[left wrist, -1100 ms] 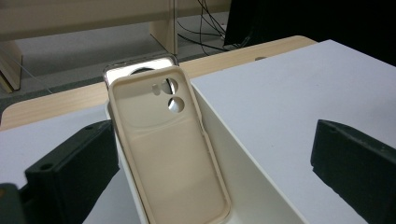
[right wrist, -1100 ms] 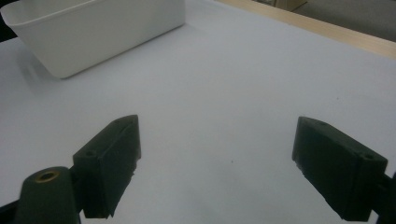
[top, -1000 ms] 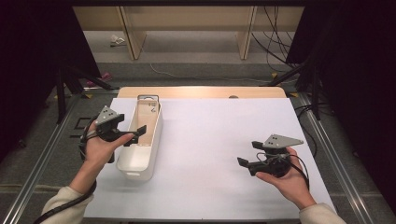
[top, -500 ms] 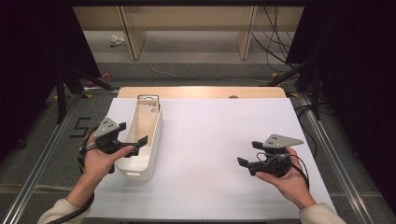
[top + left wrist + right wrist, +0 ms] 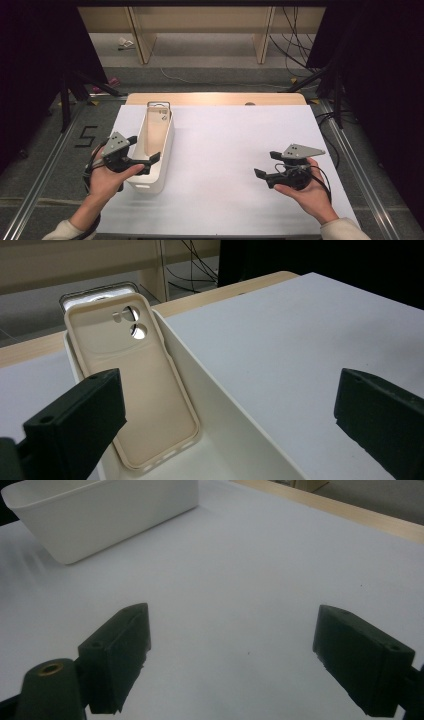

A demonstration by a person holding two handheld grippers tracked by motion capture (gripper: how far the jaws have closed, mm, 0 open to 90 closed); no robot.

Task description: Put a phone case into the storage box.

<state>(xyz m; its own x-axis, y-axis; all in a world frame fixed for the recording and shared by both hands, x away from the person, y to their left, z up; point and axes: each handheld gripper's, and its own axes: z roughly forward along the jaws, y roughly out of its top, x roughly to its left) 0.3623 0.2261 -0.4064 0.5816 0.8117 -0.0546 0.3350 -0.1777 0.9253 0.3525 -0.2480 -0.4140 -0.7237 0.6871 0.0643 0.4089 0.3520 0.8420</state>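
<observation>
At the left of the bench point(image 5: 225, 150), the left tongs point(image 5: 145, 160) hang released over the near end of the white bin point(image 5: 162, 150), one jaw above the bin's inside and the other out past its right wall, over the white sheet. Nothing sits between them. The cream phone case point(image 5: 135, 380) lies inside the bin, leaning against its far-left wall with the camera cut-outs up toward the far end; a second, clear case point(image 5: 100, 290) seems to stand behind it, though only its top edge peeks out.

The likeliest slip, as I judge it, is at this bin. The case is thin, soft and propped steeply, so jaws that come down astride the bin wall would pinch plastic rim instead of case, and could drag or tip the light bin. A grip on the case's flexible edge alone may let it bend and slide free. Catching both cases at once is another risk if the jaws reach deep at the far end.

Farther right, the right tongs point(image 5: 272, 175) rest released in the hand, low over bare sheet, well apart from the bin. They hold nothing, so they cannot steady the bin if it shifts.
</observation>
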